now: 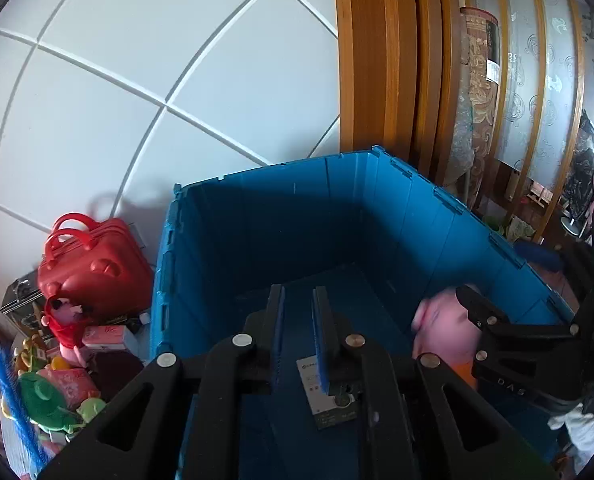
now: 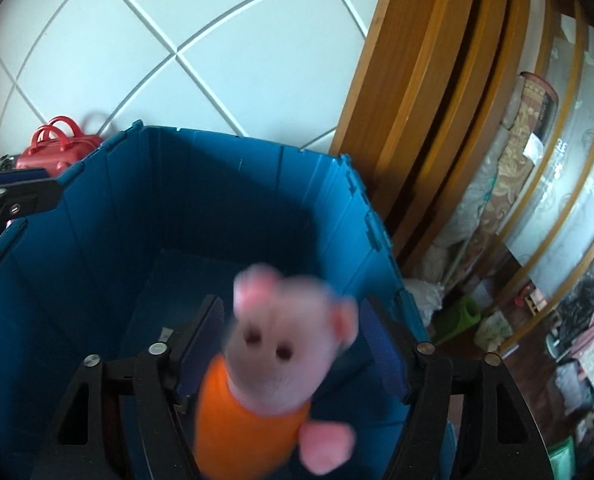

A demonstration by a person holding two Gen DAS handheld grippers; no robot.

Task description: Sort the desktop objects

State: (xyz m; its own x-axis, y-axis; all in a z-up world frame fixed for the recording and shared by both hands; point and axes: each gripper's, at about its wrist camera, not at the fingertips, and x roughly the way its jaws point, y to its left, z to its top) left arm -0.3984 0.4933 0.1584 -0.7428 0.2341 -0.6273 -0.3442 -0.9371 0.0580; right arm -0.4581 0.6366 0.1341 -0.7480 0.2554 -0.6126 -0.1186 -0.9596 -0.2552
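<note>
White tiled wall behind blue crate (image 1: 257, 240); left tongs (image 1: 299, 300) closed, empty; right tongs (image 2: 293, 320) wide, blurred pig plush (image 2: 273, 360) loose between them.

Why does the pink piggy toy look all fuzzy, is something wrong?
The pink pig plush in the orange top is blurred between the wide-apart fingers of the right gripper, over the blue crate. The pads seem clear of it, so it is probably dropping in.

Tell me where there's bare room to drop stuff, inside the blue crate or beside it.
Inside the blue crate: its floor is bare along the far and left walls. Only a small card shows near the front, and the pink plush is over the right side. Left of the crate, around the red case, toys are piled up.
</note>
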